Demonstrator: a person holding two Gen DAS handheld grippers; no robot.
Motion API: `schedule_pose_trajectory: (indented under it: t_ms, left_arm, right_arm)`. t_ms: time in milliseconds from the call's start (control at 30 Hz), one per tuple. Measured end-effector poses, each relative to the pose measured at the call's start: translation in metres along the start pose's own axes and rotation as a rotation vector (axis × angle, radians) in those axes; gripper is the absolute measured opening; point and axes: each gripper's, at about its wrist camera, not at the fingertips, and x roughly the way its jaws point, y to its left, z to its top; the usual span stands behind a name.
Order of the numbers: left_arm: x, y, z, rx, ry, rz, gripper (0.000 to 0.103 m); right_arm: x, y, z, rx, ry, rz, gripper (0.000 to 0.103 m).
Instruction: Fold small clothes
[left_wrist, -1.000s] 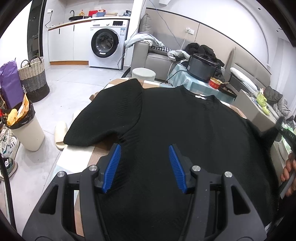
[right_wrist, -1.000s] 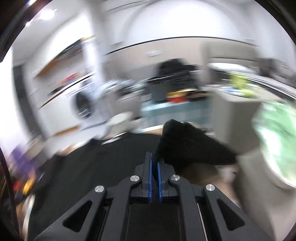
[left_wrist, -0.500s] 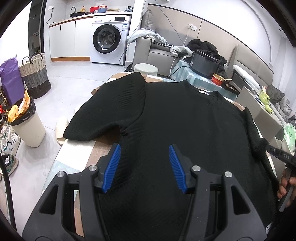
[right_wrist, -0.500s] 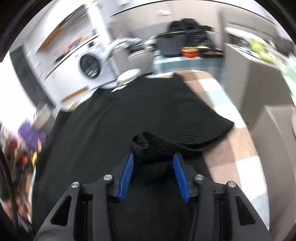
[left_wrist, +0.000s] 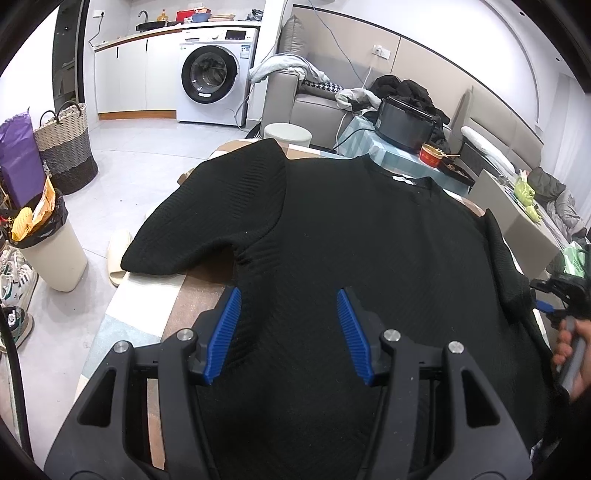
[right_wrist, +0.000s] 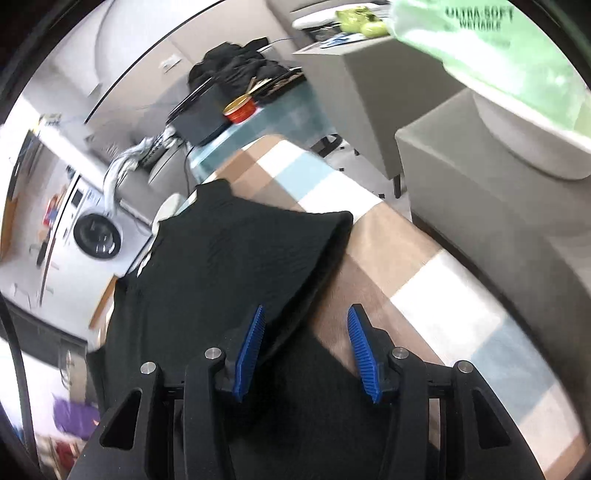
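Note:
A black short-sleeved knit shirt lies spread flat, neck away from me, on a table with a checked cloth. My left gripper hovers open over the shirt's lower left part, blue pads apart, pinching nothing. In the right wrist view my right gripper is open at the shirt's right side seam. One pad is over the fabric below the right sleeve, the other over bare table. The left wrist view shows that right gripper at the far right edge, held by a hand.
Left of the table stand a bin with a black bag, a woven basket and a slipper. Beyond the table are a black appliance, a red bowl, a sofa and a washing machine. A grey stool stands close on the right.
My right gripper was shut on the lifted right sleeve, then opened and let it drop flat. It has rolled and sunk toward the shirt's side. The left gripper has not moved.

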Motion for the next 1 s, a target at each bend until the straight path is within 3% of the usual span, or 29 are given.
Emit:
schedule_pose_trajectory:
  t_ms: [67, 100, 133, 200, 267, 367, 433, 467, 500, 600, 800, 1000]
  left_arm:
    - [0.001, 0.001, 0.0, -0.001, -0.002, 0.006, 0.052]
    - [0.003, 0.002, 0.0, -0.003, -0.001, 0.006, 0.052]
    - [0.005, 0.004, 0.0, -0.007, 0.002, 0.007, 0.052]
    - [0.009, 0.007, 0.001, -0.014, 0.006, 0.014, 0.052]
    - [0.012, 0.01, 0.004, -0.021, 0.013, 0.021, 0.052]
    - [0.011, 0.012, 0.008, -0.022, 0.006, 0.028, 0.052]
    - [0.009, 0.012, 0.01, -0.016, -0.004, 0.028, 0.052]
    - [0.009, 0.013, 0.011, -0.016, -0.007, 0.036, 0.052]
    - [0.009, 0.015, 0.011, -0.022, -0.006, 0.04, 0.052]
    - [0.009, 0.024, 0.009, -0.058, 0.003, 0.033, 0.053]
    - [0.023, 0.055, 0.011, -0.166, 0.041, 0.018, 0.054]
    - [0.042, 0.115, 0.014, -0.398, 0.083, -0.047, 0.054]
  right_arm:
    - [0.011, -0.001, 0.005, 0.033, 0.018, 0.016, 0.044]
    - [0.016, 0.002, 0.007, 0.037, 0.019, 0.015, 0.037]
    - [0.018, 0.005, 0.008, 0.028, 0.022, 0.019, 0.016]
    - [0.016, 0.02, 0.011, -0.023, -0.002, 0.047, 0.006]
    - [0.006, 0.051, 0.016, -0.132, -0.071, 0.079, 0.006]
    - [-0.008, 0.104, 0.021, -0.27, -0.053, 0.261, 0.008]
    - [-0.017, 0.13, 0.018, -0.336, 0.024, 0.388, 0.023]
    - [-0.027, 0.136, 0.012, -0.369, 0.015, 0.438, 0.032]
    - [-0.036, 0.137, 0.007, -0.404, -0.019, 0.429, 0.036]
    - [-0.05, 0.126, -0.011, -0.483, -0.085, 0.277, 0.037]
    - [-0.007, 0.081, -0.055, -0.52, 0.097, 0.099, 0.037]
    - [-0.031, 0.046, -0.085, -0.496, 0.087, 0.085, 0.037]
